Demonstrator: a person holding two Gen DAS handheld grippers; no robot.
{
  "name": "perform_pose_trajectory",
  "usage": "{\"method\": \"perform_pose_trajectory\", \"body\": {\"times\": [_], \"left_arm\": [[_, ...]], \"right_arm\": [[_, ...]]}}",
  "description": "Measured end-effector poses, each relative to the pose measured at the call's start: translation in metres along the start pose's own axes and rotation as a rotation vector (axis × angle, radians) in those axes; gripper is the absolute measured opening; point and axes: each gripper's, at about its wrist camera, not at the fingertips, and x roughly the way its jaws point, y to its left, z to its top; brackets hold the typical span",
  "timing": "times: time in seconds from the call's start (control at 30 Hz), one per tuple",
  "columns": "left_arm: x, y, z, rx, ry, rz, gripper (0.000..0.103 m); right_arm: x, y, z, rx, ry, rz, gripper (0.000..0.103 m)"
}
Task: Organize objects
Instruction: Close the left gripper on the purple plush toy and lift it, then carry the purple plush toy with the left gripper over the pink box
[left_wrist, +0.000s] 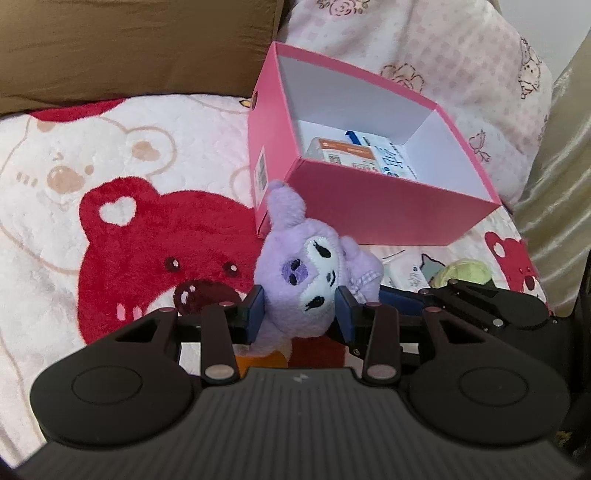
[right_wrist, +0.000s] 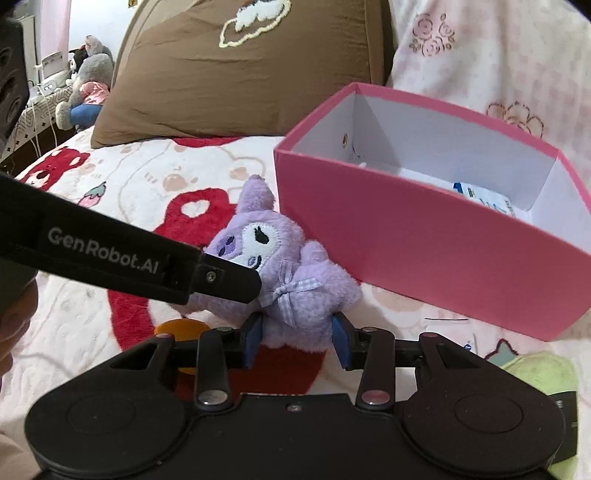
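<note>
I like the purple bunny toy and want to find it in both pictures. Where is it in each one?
Left wrist view: the purple plush toy sits low in the middle, its head between the left claw pads.
Right wrist view: it lies just left of centre, its body between the right claw pads.
Shared landmark: the open pink box stands just right of the toy in both views.

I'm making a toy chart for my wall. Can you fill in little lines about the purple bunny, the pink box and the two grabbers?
toy: purple plush, lying on the bear blanket
left gripper: shut on its head
right gripper: shut on its body
box: pink box, open, just behind the toy
in box: small packets
nearby: brown pillow
</note>
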Motion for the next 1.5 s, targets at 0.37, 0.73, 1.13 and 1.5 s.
{"method": "perform_pose_trajectory", "body": {"times": [0.37, 0.73, 1.13, 1.5], "left_arm": [[-0.031, -0.007, 0.013, -0.015, 0.038, -0.074, 0.042], [-0.05, -0.032, 0.012, 0.026, 0.084, -0.12, 0.042], [-0.076, -0.057, 0.016, 0.043, 0.063, -0.137, 0.047], [-0.088, -0.075, 0.015, 0.09, 0.05, -0.117, 0.05]], "right_arm": [[-0.026, 0.005, 0.005, -0.02, 0.018, 0.055, 0.056], [-0.062, 0.002, 0.002, -0.019, -0.024, 0.087, 0.079], [-0.087, -0.001, 0.007, 0.022, -0.02, 0.103, 0.084], [-0.1, -0.004, 0.012, 0.062, -0.031, 0.111, 0.086]]}}
